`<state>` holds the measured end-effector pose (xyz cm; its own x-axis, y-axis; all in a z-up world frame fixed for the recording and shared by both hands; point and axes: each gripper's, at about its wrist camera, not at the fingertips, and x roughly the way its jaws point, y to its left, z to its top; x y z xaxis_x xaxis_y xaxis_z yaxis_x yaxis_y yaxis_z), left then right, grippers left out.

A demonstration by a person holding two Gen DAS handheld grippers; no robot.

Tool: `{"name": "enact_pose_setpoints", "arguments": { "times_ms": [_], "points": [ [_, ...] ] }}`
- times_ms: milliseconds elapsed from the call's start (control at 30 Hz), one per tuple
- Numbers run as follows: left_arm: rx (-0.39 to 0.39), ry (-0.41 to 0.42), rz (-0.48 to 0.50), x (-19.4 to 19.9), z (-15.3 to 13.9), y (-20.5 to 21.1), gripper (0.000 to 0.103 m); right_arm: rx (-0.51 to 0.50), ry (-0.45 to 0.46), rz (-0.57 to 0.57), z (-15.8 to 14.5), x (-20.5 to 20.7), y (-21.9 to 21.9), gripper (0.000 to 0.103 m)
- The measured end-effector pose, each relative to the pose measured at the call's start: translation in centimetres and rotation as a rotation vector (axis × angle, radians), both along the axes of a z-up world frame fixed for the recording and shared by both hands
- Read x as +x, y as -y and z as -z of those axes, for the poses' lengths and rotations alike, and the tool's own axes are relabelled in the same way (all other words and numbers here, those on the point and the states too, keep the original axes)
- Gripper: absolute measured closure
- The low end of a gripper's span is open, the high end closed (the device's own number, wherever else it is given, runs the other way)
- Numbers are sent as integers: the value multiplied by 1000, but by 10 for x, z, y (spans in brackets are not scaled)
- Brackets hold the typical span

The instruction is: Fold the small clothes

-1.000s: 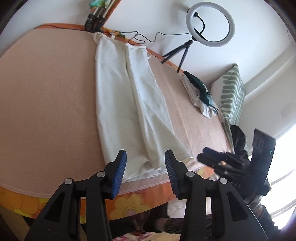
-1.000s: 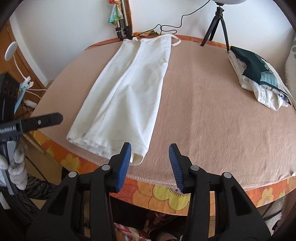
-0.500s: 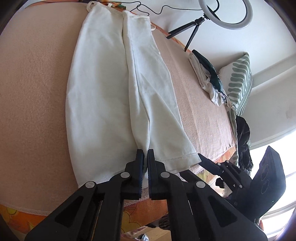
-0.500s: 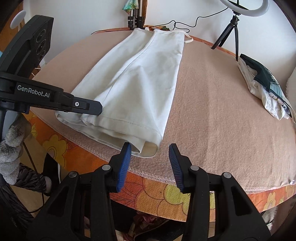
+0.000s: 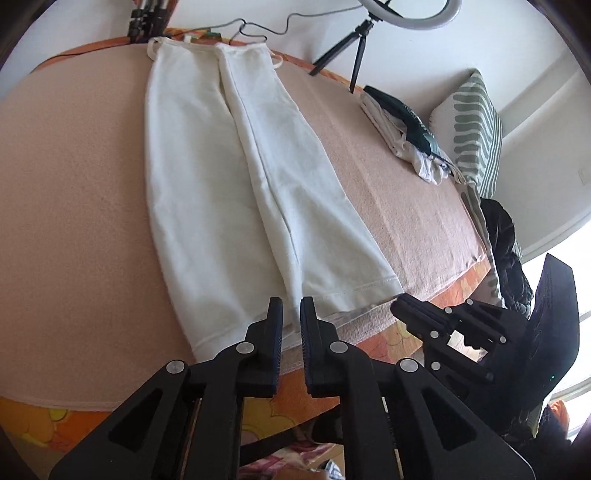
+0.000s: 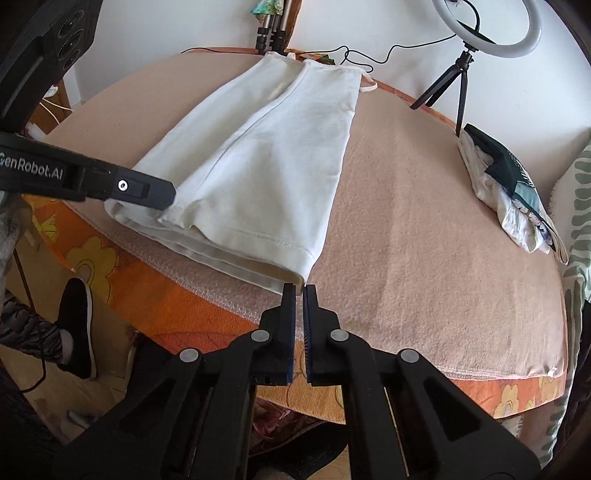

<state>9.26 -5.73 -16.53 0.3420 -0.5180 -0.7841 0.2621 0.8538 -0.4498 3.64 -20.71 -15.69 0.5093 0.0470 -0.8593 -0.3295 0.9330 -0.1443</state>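
Note:
A white garment (image 5: 236, 177), folded lengthwise, lies along the pink blanket with its hem at the near edge. It also shows in the right wrist view (image 6: 266, 155). My left gripper (image 5: 291, 308) is shut on the near hem at the fold line; in the right wrist view its fingertips (image 6: 155, 192) pinch the hem's left part. My right gripper (image 6: 300, 291) is shut on the hem's right corner; in the left wrist view it (image 5: 406, 306) sits at that corner.
A pile of folded clothes (image 6: 509, 184) lies at the right of the blanket (image 6: 424, 221). A ring light on a tripod (image 6: 480, 33) stands at the far edge. A striped pillow (image 5: 476, 125) is at the far right. A person's foot (image 6: 77, 325) is below left.
The right gripper moved forward to the hem's right corner and closed on it. The left gripper stays shut on the hem and has pulled back slightly.

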Motion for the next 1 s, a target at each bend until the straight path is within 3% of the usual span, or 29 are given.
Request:
{"name": "enact_pose_setpoints", "arguments": {
  "times_ms": [100,167,200,333,433,467,500,533,567,600,667,767,900,1000],
  "points": [
    [63,79,-114,-14,-12,-36,69,150,2,3,-21,-9,18,83],
    [56,60,-158,-13,-7,-50,64,232,11,32,-31,-5,28,51],
    [42,19,-159,-10,-1,-53,64,273,1,60,-32,1,32,49],
    [-33,-118,-164,-1,24,-48,64,370,-94,132,-19,30,39,49],
    [-40,-104,-147,1,24,-38,66,377,-150,182,-3,46,42,49],
    [-22,-84,-142,1,23,-35,74,357,-168,202,3,50,43,49],
    [3,-78,-140,3,25,-33,103,364,-185,211,8,53,44,50],
    [1,-86,-138,5,27,-32,103,394,-201,206,12,55,43,58],
    [-2,-80,-141,6,28,-31,102,417,-215,196,15,57,40,81],
    [13,-63,-136,6,26,-29,102,410,-225,186,18,59,35,93],
    [45,-13,-134,3,17,-33,102,388,-217,187,20,58,31,97],
    [28,12,-152,0,7,-51,102,405,-197,183,10,51,41,98],
    [15,7,-130,-7,12,-51,102,453,-193,175,8,47,48,97],
    [50,-5,-116,-14,15,-45,100,462,-213,177,11,45,51,95]
  ]
}}
